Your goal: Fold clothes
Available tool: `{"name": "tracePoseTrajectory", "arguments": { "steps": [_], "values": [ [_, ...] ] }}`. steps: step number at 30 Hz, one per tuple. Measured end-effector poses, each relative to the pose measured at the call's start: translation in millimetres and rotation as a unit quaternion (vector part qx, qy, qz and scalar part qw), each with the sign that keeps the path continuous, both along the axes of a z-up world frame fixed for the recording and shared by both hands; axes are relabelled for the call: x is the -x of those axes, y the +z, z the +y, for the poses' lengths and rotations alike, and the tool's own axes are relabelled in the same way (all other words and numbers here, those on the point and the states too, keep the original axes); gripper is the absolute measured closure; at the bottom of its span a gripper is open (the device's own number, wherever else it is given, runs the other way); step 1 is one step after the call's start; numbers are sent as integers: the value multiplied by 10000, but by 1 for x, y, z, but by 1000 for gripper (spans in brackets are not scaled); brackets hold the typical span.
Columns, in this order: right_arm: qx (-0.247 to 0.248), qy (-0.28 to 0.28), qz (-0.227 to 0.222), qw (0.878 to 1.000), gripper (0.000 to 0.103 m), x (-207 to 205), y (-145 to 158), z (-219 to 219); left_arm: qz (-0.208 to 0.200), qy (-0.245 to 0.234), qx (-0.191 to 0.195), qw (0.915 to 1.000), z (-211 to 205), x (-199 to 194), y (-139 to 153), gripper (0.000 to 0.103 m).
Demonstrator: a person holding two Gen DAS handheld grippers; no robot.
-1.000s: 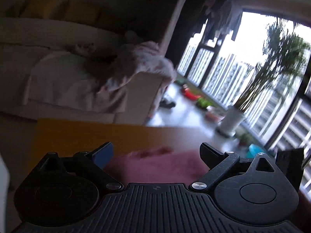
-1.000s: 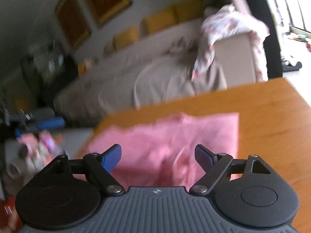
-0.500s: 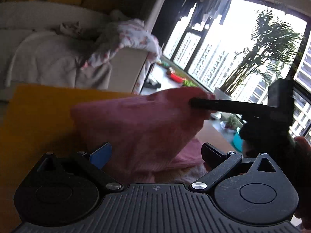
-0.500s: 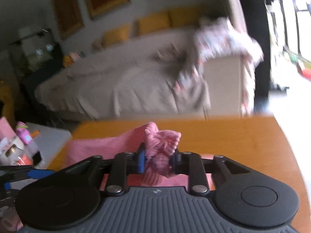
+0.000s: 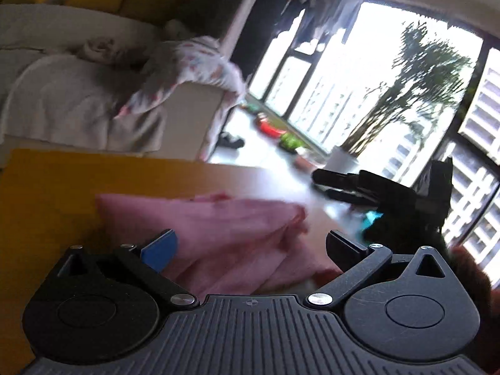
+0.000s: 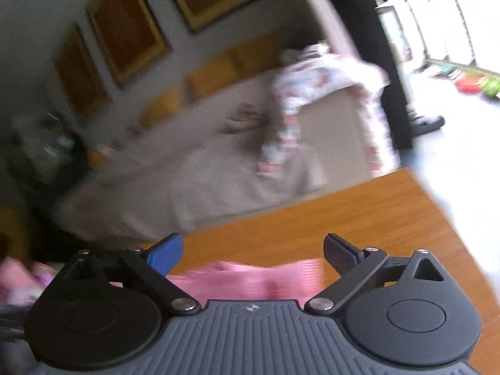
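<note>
- Two views show us the same wooden table (image 6: 328, 218), with a pink garment (image 5: 218, 234) lying on it in loose layers, partly folded by our judgement.
- Behind the table we see a sofa (image 5: 62, 106) under a pale cover, with a flowered cloth (image 6: 315, 75) draped over its arm.
- Our left gripper (image 5: 250, 247) hangs low over the near side of the garment, its jaws spread wide; the cloth shows between them, but the pads press on nothing.
- Our right gripper (image 6: 253, 250) is opening its jaws; the garment's edge sits just below them, free of the pads.
- To do this step well, we judge that the right gripper should clear the cloth fully before moving off, so that no fold is dragged open; the left can then smooth or take the next edge, gripping all layers together.
- Only the left view shows the right gripper from the side, off the garment's right edge, along with the window (image 5: 390, 93) and a potted plant (image 5: 343, 156).
- Only the right view shows the framed pictures (image 6: 125, 31) on the wall, though blur leaves their detail unreadable.
</note>
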State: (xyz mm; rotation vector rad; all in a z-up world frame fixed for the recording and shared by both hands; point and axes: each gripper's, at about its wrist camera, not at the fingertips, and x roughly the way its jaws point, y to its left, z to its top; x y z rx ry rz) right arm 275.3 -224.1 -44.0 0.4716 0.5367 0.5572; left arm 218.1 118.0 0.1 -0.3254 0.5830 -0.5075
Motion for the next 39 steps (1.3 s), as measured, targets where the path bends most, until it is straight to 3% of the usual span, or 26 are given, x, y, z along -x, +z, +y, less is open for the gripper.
{"name": "tracePoseTrajectory", "arguments": {
  "steps": [3,6,9,14,27,32,34,35,38,39],
  "values": [
    [-700,318,673,9948,6,-13,-26,6,422,133,-158,9989,-12,-21,-22,0],
    [-447,69,1141,9924,7,-22,-55,11,886,373,-136,9953,-8,-34,-46,0],
    [-267,78,1020,9944,6,-17,-54,14,881,342,-3,9955,-2,-34,-47,0],
    [-284,77,963,9949,0,-13,-56,17,867,255,-107,9958,0,-34,-48,0],
    [-184,-109,772,9968,0,-11,-57,37,771,124,-130,9969,8,-54,-50,0],
    [-64,-62,589,9982,0,-9,-59,41,964,41,361,9947,24,-57,-51,0],
    [-189,-79,569,9982,0,-7,-60,37,1100,230,643,9916,40,-45,-42,0],
    [-253,-92,563,9980,0,-7,-61,35,957,362,585,9930,48,-29,-34,0],
    [-400,-128,549,9976,0,-5,-63,31,474,642,41,9968,63,30,-12,4],
    [-385,-135,543,9977,0,-4,-63,32,425,658,-131,9968,64,48,-9,12]
  ]
}}
